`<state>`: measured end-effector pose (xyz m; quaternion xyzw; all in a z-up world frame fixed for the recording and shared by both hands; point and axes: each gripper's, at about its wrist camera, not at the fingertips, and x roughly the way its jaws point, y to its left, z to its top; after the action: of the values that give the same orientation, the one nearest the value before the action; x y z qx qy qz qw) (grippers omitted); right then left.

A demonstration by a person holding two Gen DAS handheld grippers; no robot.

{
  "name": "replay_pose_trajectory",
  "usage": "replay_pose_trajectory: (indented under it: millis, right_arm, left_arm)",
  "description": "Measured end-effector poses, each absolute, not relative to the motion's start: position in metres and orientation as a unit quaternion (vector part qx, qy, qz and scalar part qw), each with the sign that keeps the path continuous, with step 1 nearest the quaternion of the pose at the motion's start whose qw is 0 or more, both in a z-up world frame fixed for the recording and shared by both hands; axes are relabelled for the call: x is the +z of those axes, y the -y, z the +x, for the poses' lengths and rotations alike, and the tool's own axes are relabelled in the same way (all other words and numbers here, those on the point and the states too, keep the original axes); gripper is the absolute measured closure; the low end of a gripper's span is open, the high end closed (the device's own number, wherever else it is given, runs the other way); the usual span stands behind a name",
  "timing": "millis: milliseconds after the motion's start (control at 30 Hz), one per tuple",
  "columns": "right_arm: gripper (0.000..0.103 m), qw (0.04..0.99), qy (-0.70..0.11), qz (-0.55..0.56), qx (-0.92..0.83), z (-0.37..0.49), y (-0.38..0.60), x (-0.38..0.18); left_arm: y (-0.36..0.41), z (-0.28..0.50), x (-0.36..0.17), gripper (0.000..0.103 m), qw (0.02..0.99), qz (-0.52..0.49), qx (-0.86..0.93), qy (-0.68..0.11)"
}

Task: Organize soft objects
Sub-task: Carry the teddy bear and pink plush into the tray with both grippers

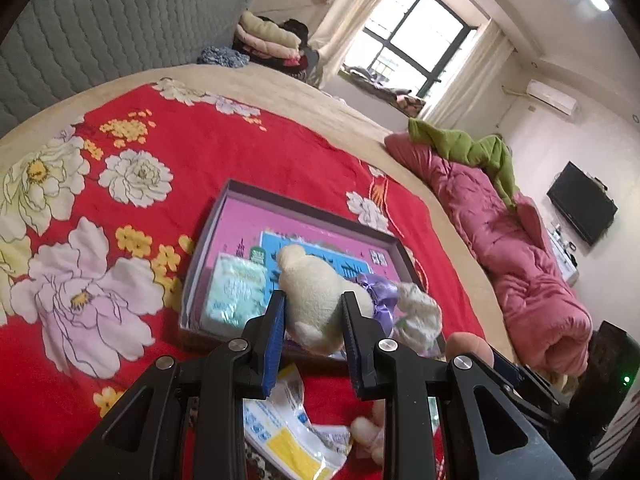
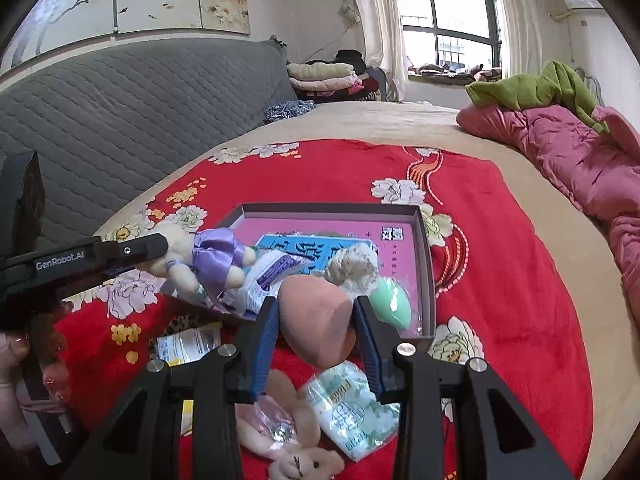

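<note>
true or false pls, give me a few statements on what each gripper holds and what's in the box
1. The left gripper is shut on the cream plush bear. True.
2. The right gripper is empty. False: it is shut on a peach soft piece.
3. The shallow box has a pink bottom. True.
4. The bear wears a green bow. False: it is purple.
5. The box sits on a red floral blanket. True.

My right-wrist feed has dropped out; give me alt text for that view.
The right gripper clamps a peach-pink rounded plush above the near edge of a shallow grey box with pink lining on a red floral bedspread. At left, the left gripper holds a cream plush doll in a purple satin dress.
</note>
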<state>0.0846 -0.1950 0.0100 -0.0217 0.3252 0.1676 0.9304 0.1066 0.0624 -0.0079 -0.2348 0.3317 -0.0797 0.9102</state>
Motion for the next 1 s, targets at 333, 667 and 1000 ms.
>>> replay_pose_trajectory:
  millis: [333,667,1000]
  right_arm:
    - [0.064,0.933,-0.316,-0.040,0.167,0.098,0.175,0.013]
    - [0.064,0.931,-0.327,-0.054,0.154,0.118,0.160,0.003]
    - [0.064,0.925,-0.342,-0.060,0.152,0.129,0.148,-0.010]
  left_arm:
    - [-0.068,0.123,-0.005,0.075,0.918,-0.237,-0.069,-0.310]
    - [-0.067,0.138,-0.024,0.075,0.917,-0.222,-0.060,-0.327]
    - [-0.072,0.146,-0.039,0.075,0.910,-0.224,-0.060,-0.344]
